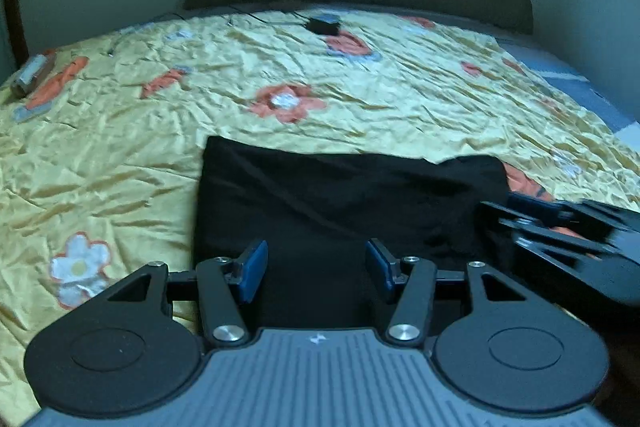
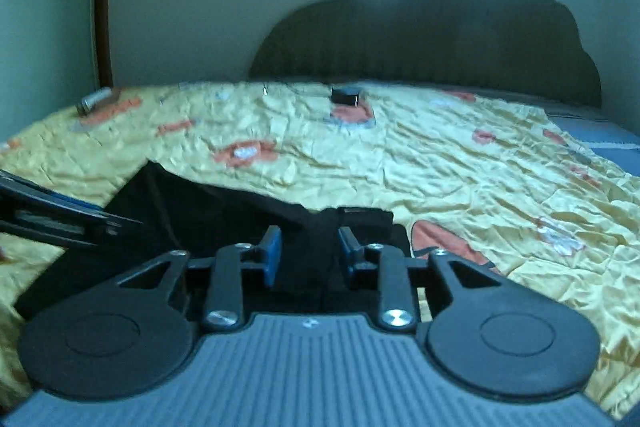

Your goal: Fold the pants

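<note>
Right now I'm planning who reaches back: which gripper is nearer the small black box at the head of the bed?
Neither clearly. The left gripper and right gripper both hover over the black pants, far short of the box.

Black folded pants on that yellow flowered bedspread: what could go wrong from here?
1. Both the left gripper and the right gripper stand open over the black folded pants, nothing pinched; a careless closing could snag one layer and undo the fold.
2. The crinkled yellow flowered bedspread might get caught with the cloth.
3. The two grippers sit close together and could bump.
</note>
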